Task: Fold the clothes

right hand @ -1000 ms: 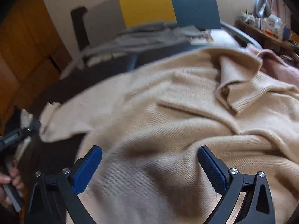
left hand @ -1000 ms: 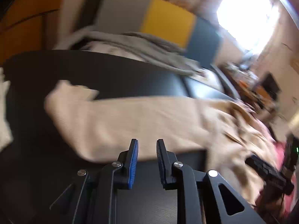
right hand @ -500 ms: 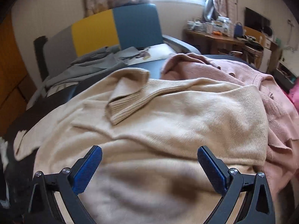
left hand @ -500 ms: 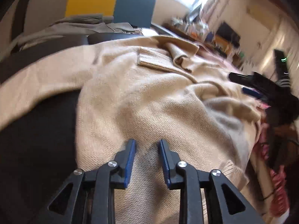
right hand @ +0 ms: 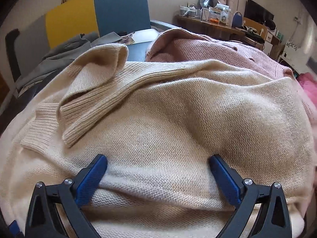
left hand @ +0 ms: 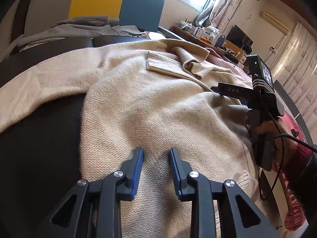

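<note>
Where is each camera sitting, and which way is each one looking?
Left wrist view: sits on the left gripper, looking along its narrowly parted fingers over the cream sweater; the right gripper and a bit of the person's hand show at the right.
Right wrist view: sits on the right gripper, fingers wide open, looking across the cream sweater to the pink sweater.
Both share: the cream sweater and the yellow-and-blue chair.

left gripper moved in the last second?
Yes. The left gripper swung right, off the dark table onto the cream sweater, judged against the tricolour chair.
</note>
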